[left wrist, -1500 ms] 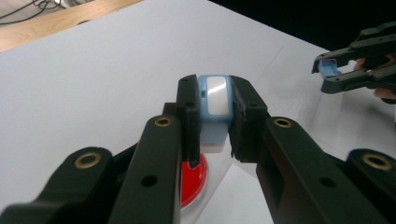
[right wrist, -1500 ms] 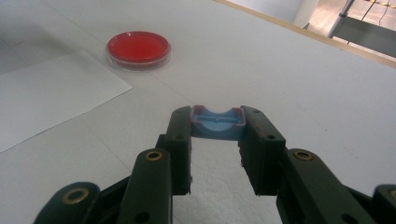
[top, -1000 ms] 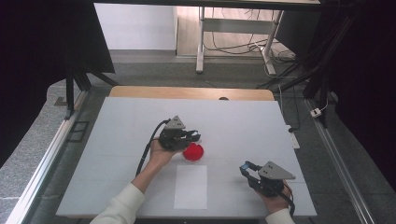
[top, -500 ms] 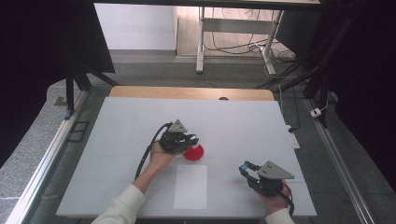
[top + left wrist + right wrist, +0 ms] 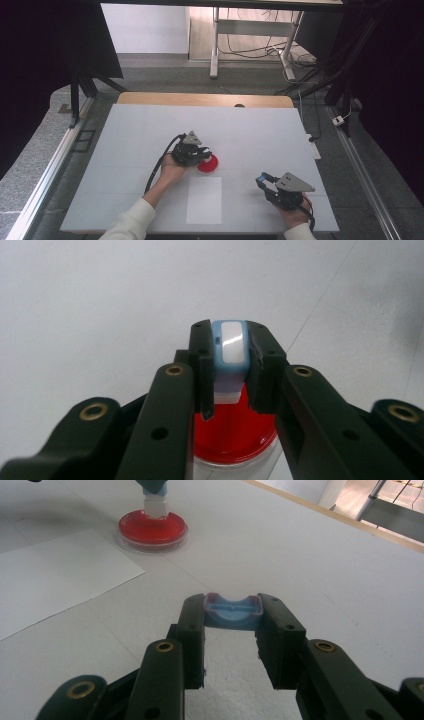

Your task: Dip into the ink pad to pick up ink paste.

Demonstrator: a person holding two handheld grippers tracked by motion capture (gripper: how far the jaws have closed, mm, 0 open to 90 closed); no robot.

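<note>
Clamping a small pale-blue block (image 5: 229, 347) between its two matte black jaws, the left gripper (image 5: 200, 154) holds it upright over a round red dish (image 5: 235, 432). In the left gripper view the block has rounded corners and a glossy white face on its top that catches the light; its lower end is whitish and dips toward the red surface just beneath the jaw tips, though whether it touches cannot be told. The dish is shallow and circular, with a clear rim around smooth, wet-looking red — it sits directly below and slightly behind the jaws.

The right gripper (image 5: 263, 180) pinches a second piece, a blue cap (image 5: 233, 611), at the very tips of its jaws. This cap is a squat, hollow thing with a curved, scooped top edge and a faint reddish tint along its rim. Below the jaws lies the white table (image 5: 140, 130), finely grained like foam board. Ahead and to the left of these jaws lies a flat sheet of white paper (image 5: 55, 575), smooth and sharp-edged, and beyond it, well apart, stands the red dish with the block above it. Brass-coloured rivets dot the black linkages of both grippers.
</note>
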